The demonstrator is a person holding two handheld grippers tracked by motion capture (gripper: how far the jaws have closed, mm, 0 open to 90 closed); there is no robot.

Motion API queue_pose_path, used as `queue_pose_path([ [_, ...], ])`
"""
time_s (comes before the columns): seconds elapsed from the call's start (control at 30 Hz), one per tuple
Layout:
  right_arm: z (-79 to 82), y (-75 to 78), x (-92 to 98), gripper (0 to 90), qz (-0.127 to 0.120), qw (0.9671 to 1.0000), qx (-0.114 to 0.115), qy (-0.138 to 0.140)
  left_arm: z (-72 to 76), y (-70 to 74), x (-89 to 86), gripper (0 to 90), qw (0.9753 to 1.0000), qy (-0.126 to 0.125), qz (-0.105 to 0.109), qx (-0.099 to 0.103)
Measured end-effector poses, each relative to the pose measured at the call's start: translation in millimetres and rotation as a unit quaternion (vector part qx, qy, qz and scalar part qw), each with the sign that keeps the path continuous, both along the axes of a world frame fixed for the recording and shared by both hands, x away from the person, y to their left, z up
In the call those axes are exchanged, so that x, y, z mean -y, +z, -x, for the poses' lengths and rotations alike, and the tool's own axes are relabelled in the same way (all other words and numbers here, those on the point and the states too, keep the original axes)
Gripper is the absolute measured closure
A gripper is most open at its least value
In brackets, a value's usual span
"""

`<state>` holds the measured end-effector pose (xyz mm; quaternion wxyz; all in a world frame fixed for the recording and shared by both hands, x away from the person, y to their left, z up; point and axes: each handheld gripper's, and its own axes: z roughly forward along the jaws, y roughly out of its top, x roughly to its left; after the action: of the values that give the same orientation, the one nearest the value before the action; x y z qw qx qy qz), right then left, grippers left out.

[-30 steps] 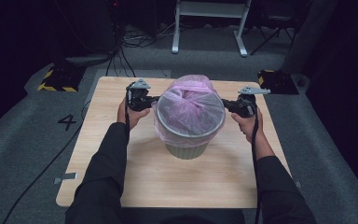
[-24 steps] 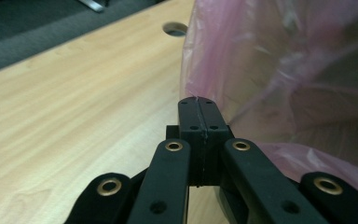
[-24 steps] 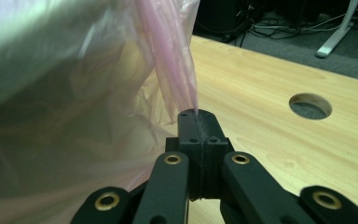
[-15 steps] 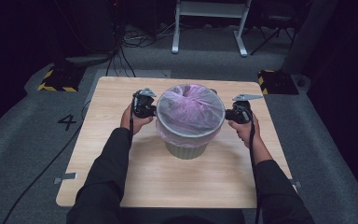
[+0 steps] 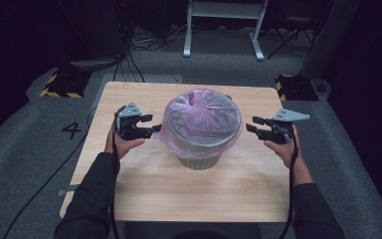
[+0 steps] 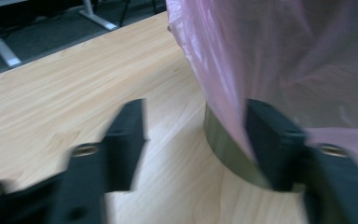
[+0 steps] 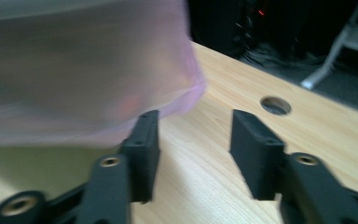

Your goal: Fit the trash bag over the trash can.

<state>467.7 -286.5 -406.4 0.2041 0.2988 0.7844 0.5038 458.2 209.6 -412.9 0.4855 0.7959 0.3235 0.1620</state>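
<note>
A green-grey bin (image 5: 199,160) stands in the middle of the wooden table (image 5: 144,194). A thin pink bag (image 5: 201,119) lines it, its edge folded down over the rim. My left gripper (image 5: 152,123) is open just left of the bin. In the left gripper view its jaws (image 6: 200,140) stand wide apart, with the bag's hanging hem (image 6: 223,84) and the bin wall (image 6: 221,147) in front of the right one. My right gripper (image 5: 252,124) is open a little right of the bin. Its jaws (image 7: 198,149) hold nothing, and the bag (image 7: 74,70) lies to their left.
A round cable hole (image 7: 275,105) is cut in the table's far part. Past the table are a white stand (image 5: 224,30), black cables (image 5: 134,55) and yellow-black striped blocks (image 5: 59,84) on the grey floor. Bare wood lies in front of the bin.
Both grippers have drawn outward from the bag's upper sides and come nearer the person. The bag, puffed up before, now sits flatter over the rim.
</note>
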Motion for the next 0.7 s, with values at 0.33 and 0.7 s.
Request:
queue_pose_path([
  [0.33,42.0,6.7,-28.3,28.0,0.061,0.9902,0.061,0.110,48.7,7.7,-8.9,20.8,0.9987,-0.013,0.005,0.050],
  [0.7,39.0,4.0,-45.9,24.4,0.140,0.9822,0.093,0.083,87.6,0.7,37.3,16.9,0.9945,-0.090,-0.010,0.051],
])
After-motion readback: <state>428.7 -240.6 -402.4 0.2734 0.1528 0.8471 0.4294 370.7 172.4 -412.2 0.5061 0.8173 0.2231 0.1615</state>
